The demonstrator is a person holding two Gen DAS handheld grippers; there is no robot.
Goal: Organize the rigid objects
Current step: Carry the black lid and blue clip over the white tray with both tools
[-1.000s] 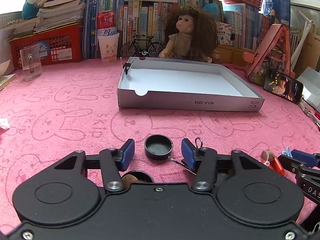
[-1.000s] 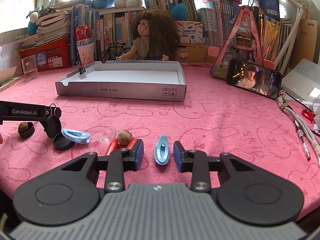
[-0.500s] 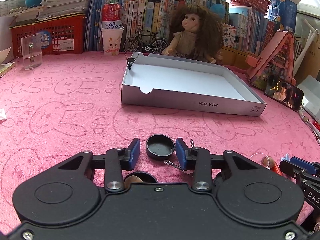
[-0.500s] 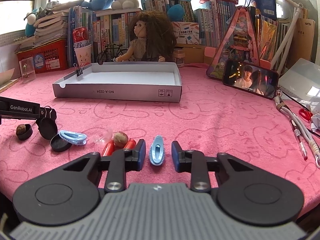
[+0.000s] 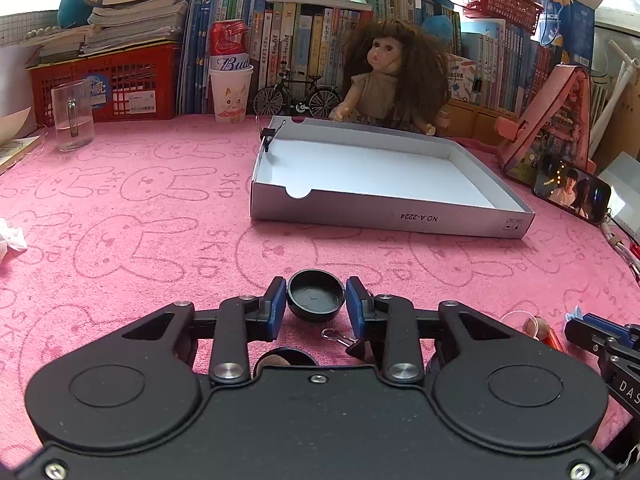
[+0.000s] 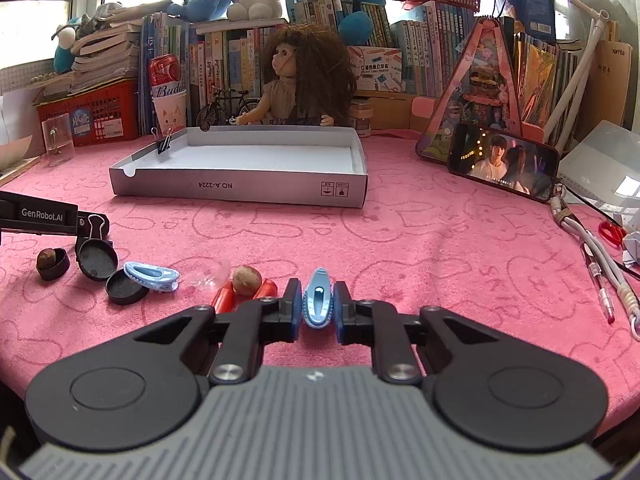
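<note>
Our left gripper (image 5: 316, 303), angled down, just closed onto the black cap (image 5: 316, 295); right gripper (image 6: 317, 309) pinches the blue clip (image 6: 318, 302); box (image 6: 280, 192) reads NO.A-2224.

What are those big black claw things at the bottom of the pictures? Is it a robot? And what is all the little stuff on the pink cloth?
It is not a robot. A person holds one grabbing tool in each hand, and a small camera sits on each tool, looking forward along its two fingers. So one picture comes from the left tool, the other from the right tool.

Both have just been squeezing shut. The left one has its blue pads around a round black cap. The right one pinches a light blue hair clip.

On the pink cloth lie another blue hair clip, more black caps, a nut on something red, and a binder clip. Behind them waits an empty grey box, probably where the things will go.
</note>
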